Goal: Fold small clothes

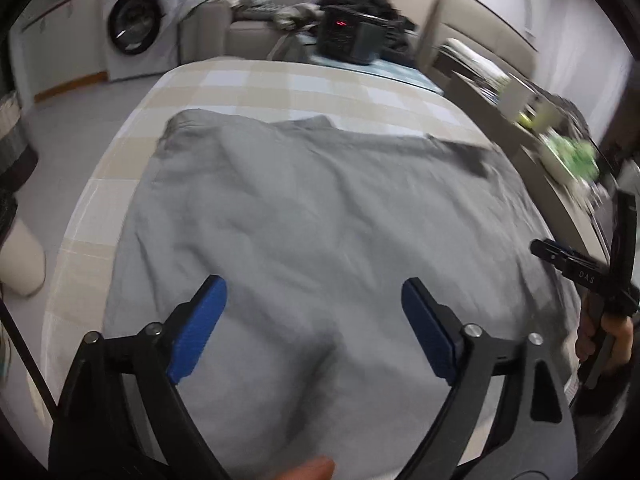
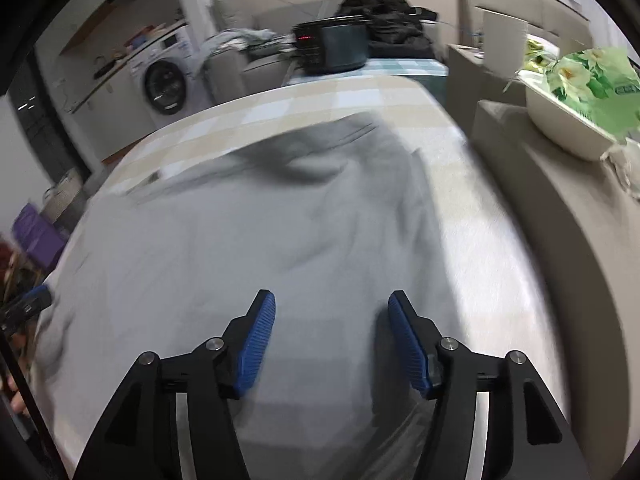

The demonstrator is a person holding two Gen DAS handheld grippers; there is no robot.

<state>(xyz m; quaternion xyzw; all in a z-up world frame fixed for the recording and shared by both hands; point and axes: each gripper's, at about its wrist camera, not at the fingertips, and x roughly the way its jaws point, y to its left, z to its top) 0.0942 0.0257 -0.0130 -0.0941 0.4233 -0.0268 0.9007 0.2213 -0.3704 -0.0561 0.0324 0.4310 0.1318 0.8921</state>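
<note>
A grey garment [image 1: 312, 216] lies spread and wrinkled over the checked tablecloth [image 1: 256, 84]. It also shows in the right wrist view [image 2: 248, 232], blurred. My left gripper [image 1: 314, 292] is open and empty, hovering over the garment's near part. My right gripper [image 2: 331, 304] is open and empty above the garment's near right part. The right gripper [image 1: 560, 256] also shows at the right edge of the left wrist view, held by a hand, beside the garment's right edge.
A black appliance [image 1: 352, 36] with a red display stands at the table's far end, dark clothes behind it. A washing machine [image 1: 136, 24] stands back left. A white bowl [image 2: 568, 120] with green packaging sits on a beige ledge to the right.
</note>
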